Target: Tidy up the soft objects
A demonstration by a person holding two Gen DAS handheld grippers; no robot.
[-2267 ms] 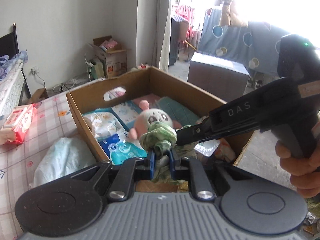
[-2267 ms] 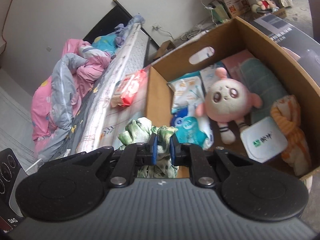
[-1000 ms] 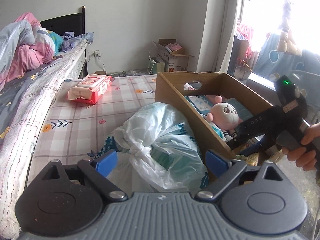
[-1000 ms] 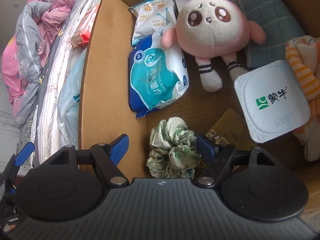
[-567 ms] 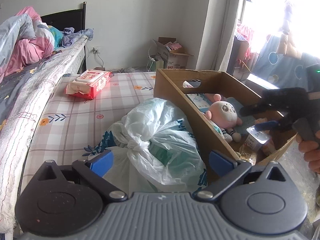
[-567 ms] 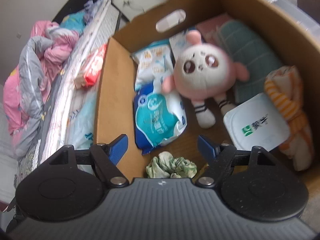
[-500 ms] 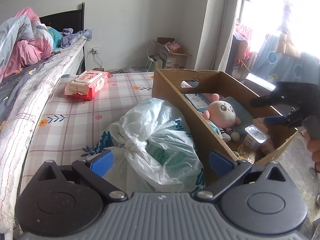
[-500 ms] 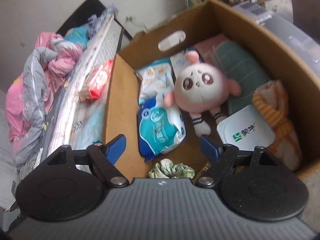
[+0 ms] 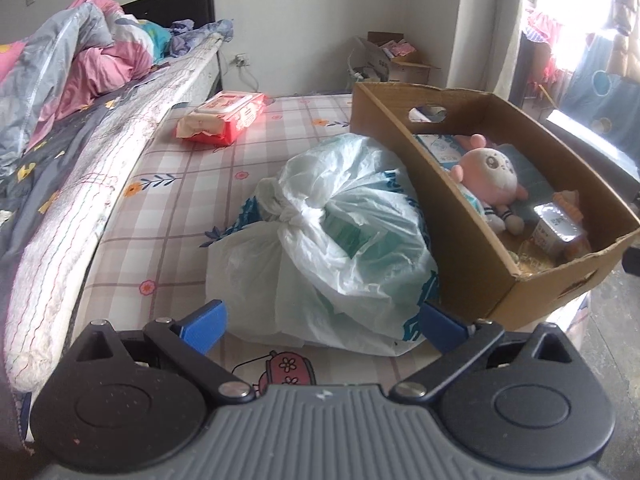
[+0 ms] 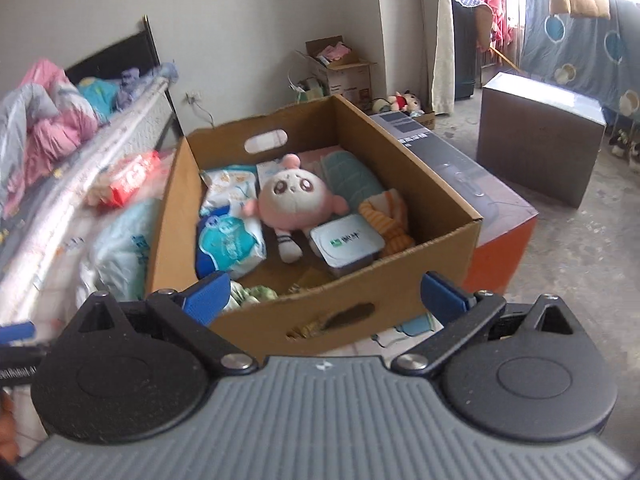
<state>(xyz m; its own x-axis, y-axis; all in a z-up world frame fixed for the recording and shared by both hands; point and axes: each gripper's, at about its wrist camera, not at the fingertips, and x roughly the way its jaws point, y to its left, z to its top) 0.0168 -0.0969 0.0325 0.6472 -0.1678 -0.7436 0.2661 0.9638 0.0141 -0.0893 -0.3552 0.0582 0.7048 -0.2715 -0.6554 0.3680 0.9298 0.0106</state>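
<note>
An open cardboard box (image 9: 460,216) (image 10: 332,308) rests on the checked mattress. It holds a pink plush toy (image 9: 486,176) (image 10: 294,196), wipes packs (image 10: 230,246), a yogurt cup (image 10: 346,246), an orange striped cloth (image 10: 386,216), and a green scrunchie (image 10: 256,294) in its near left corner. Beside the box lies a knotted white plastic bag (image 9: 332,236). My left gripper (image 9: 324,326) hangs open just in front of the bag, apart from it. My right gripper (image 10: 326,294) is above and in front of the box, its jaws opening with nothing between them.
A red wipes pack (image 9: 224,116) lies farther back on the mattress. Pink and grey bedding (image 9: 72,64) is heaped on the left. On the floor to the right are a black and orange box (image 10: 460,168) and a grey box (image 10: 540,140).
Both grippers let go of the green scrunchie, which now lies in the box. The right gripper rose and pulled back with its jaws widening. The left one swung over to the plastic bag and sank slightly.
</note>
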